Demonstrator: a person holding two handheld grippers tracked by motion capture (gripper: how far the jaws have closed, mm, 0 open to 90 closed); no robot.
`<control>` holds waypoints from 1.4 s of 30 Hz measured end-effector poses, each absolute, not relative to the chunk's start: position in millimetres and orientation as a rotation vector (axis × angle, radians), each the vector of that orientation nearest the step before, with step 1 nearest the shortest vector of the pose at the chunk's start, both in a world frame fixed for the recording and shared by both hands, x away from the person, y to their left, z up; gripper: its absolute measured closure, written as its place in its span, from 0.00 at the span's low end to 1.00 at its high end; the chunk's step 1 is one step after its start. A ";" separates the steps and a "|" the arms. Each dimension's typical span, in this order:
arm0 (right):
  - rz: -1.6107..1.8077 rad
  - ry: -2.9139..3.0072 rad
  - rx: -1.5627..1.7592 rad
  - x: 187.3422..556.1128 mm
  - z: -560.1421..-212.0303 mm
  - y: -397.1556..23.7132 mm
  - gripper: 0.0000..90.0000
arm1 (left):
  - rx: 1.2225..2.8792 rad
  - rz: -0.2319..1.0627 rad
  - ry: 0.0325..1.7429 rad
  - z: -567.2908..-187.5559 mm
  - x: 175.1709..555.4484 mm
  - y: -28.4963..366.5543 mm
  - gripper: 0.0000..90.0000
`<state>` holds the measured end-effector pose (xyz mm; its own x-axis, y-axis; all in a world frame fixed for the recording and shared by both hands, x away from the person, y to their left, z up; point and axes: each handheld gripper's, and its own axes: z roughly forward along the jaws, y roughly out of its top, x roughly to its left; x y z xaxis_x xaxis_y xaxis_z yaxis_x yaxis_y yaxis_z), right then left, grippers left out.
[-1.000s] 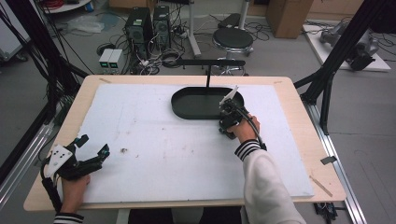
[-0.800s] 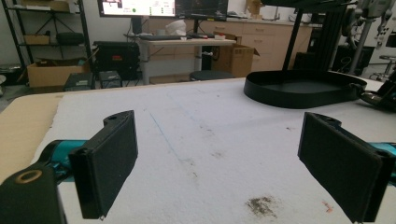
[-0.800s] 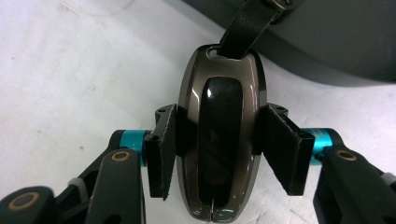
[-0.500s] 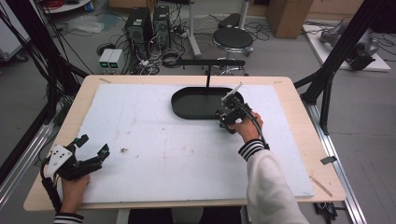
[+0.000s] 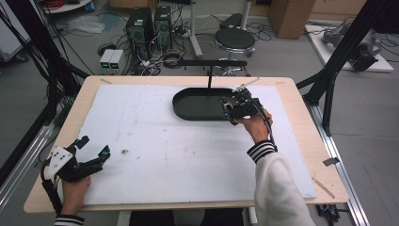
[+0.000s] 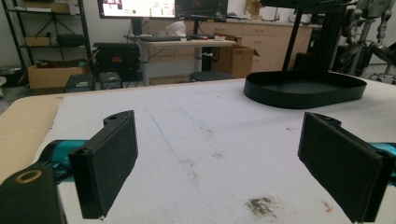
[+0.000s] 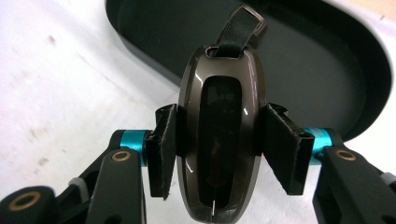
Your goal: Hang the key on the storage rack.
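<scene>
Right gripper (image 7: 219,154) jaws clamp key fob (image 7: 219,135) beside tray (image 7: 327,70); left gripper (image 6: 233,163) jaws spread.

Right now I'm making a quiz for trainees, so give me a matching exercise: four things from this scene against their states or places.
Things:
1. left gripper
2. right gripper
3. black tray
4. key fob

States:
A. held upright between two pads
B. open, near the table's front corner
C. on the white mat, nothing visible inside
D. shut, at the tray's edge

Pairs: 1-B, 2-D, 3-C, 4-A
</scene>
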<state>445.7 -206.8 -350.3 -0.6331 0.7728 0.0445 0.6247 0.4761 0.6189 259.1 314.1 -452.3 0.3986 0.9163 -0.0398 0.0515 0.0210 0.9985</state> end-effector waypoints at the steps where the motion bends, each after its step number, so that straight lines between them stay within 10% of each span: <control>1: 0.942 2.453 1.197 444.3 -345.9 -211.4 0.54 | 1.386 0.858 0.947 -452.3 259.1 314.1 0.14; 42: 1.089 2.290 1.144 472.2 -278.0 -201.8 0.54 | 1.382 0.844 0.954 -452.2 259.9 315.2 0.14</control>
<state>472.2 -201.8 -278.0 -0.6087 0.7931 0.0219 0.5177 0.3762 0.7684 259.9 315.2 -452.2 0.4011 0.9145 -0.0525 0.0587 0.0315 0.9978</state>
